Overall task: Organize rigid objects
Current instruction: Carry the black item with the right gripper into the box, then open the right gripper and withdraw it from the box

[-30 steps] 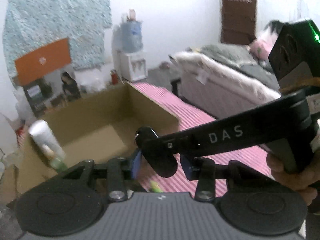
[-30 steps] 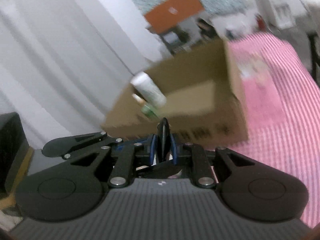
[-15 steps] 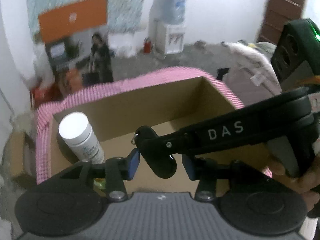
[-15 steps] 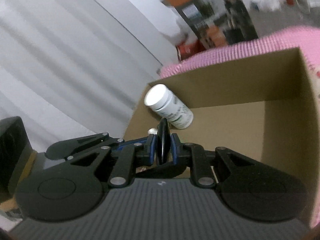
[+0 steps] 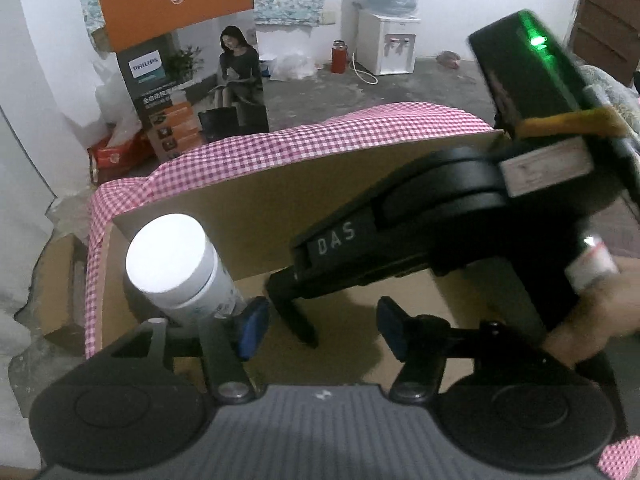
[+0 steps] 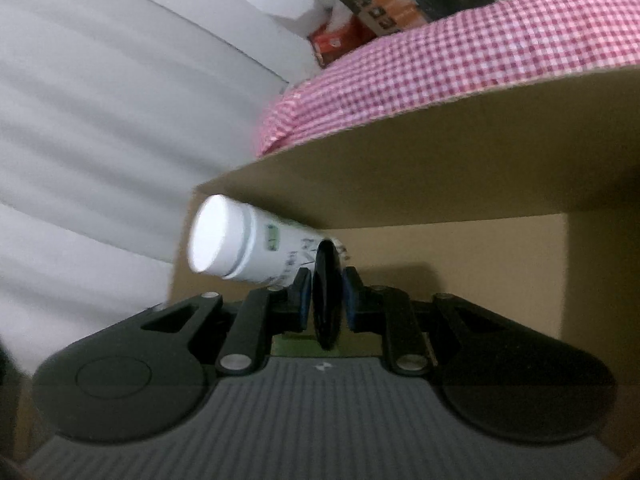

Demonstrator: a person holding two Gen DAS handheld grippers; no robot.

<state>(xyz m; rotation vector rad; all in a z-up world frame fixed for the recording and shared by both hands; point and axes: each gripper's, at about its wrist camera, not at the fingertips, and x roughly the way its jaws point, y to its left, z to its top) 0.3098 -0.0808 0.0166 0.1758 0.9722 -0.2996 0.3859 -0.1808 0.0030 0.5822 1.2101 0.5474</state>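
An open cardboard box (image 5: 280,192) (image 6: 360,184) sits on a pink checked cloth (image 5: 320,136). A white bottle (image 5: 176,268) (image 6: 240,240) leans in the box's left corner, its base hidden behind my left finger. My left gripper (image 5: 320,328) hangs over the box and its jaws are opening, with the pads clear of everything. My right gripper (image 5: 296,312) (image 6: 326,300) reaches in from the right, shut on a thin black flat object (image 6: 328,296). That object dips into the box just ahead of the left gripper's gap.
A person's hand (image 5: 592,320) grips the right tool. Beyond the cloth's far edge lie a concrete floor, a printed display box (image 5: 192,80), a red flask (image 5: 338,56) and a water dispenser (image 5: 390,44). A white curtain (image 6: 100,120) hangs at the left.
Both grippers have come in over the box and tipped downward. The left jaws, earlier closed around the black object, have spread off it. The right gripper still holds it.
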